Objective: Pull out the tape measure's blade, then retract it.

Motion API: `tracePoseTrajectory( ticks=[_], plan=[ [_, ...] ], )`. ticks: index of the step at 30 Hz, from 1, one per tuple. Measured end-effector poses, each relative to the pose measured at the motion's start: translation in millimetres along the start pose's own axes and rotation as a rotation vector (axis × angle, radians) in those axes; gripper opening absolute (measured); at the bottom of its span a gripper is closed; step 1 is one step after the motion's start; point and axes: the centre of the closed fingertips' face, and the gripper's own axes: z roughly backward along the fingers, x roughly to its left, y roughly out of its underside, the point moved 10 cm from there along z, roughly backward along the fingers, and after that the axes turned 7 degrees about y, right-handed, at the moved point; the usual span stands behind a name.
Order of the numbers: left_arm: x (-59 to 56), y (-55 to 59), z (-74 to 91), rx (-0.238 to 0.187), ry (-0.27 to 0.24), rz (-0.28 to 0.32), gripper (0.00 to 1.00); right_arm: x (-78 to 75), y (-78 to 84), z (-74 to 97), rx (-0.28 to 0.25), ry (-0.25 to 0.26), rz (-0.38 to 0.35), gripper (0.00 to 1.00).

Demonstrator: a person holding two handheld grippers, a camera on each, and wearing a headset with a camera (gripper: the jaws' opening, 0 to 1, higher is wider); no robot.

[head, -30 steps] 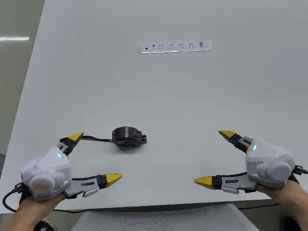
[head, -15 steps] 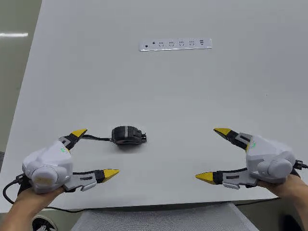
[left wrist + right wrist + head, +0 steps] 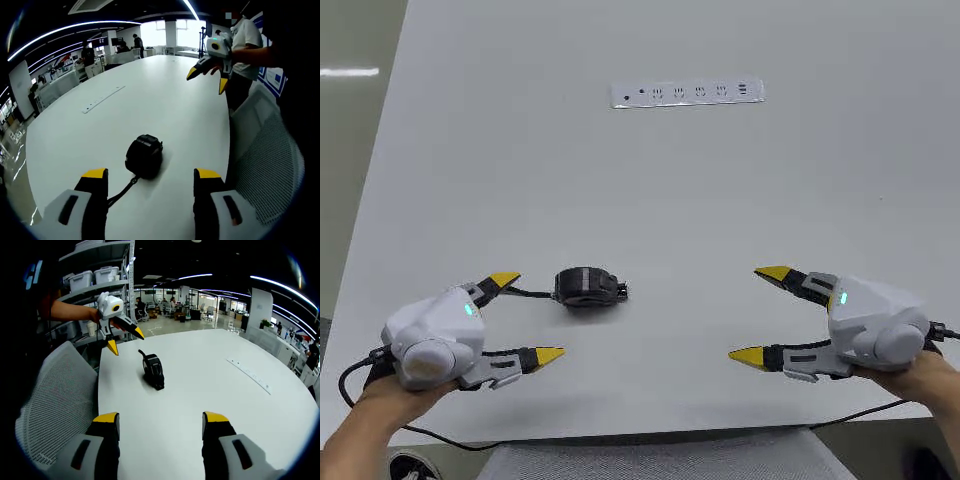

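Observation:
A black tape measure (image 3: 588,286) lies on the white table (image 3: 650,190), with a thin black strap trailing to its left. In the left gripper view the tape measure (image 3: 144,155) sits just ahead of the jaws; in the right gripper view the tape measure (image 3: 152,370) lies farther off. My left gripper (image 3: 525,317) stands open just left of the tape measure, one yellow tip near the strap. My right gripper (image 3: 761,314) is open well to the right, with nothing between its jaws. The blade is not drawn out.
A white power strip (image 3: 687,93) lies flat at the far middle of the table. The near table edge runs just below both grippers, with a mesh chair back (image 3: 650,455) under it. Bare tabletop lies between the grippers.
My left gripper has shifted right and slightly forward, closing in on the strap and tape measure. The right gripper has edged a little left. The tape measure has not moved.

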Motion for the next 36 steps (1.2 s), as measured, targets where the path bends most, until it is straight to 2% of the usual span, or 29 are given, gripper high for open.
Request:
tracePoseTrajectory(
  ticks=[16,19,36],
  plan=[
    [16.4,-4.2,-20.8,0.07,0.068,-0.081,0.61,-13.5,0.7,-23.1,0.019,-0.05,0.059,0.61],
    [18.7,-4.4,-23.9,0.083,0.073,-0.109,0.57,-15.9,0.8,-28.6,0.023,-0.063,0.076,0.59],
    [33.4,-2.8,-46.2,0.12,0.136,-0.14,0.53,-25.5,-0.5,-65.4,0.022,-0.129,0.112,0.5]
  ],
)
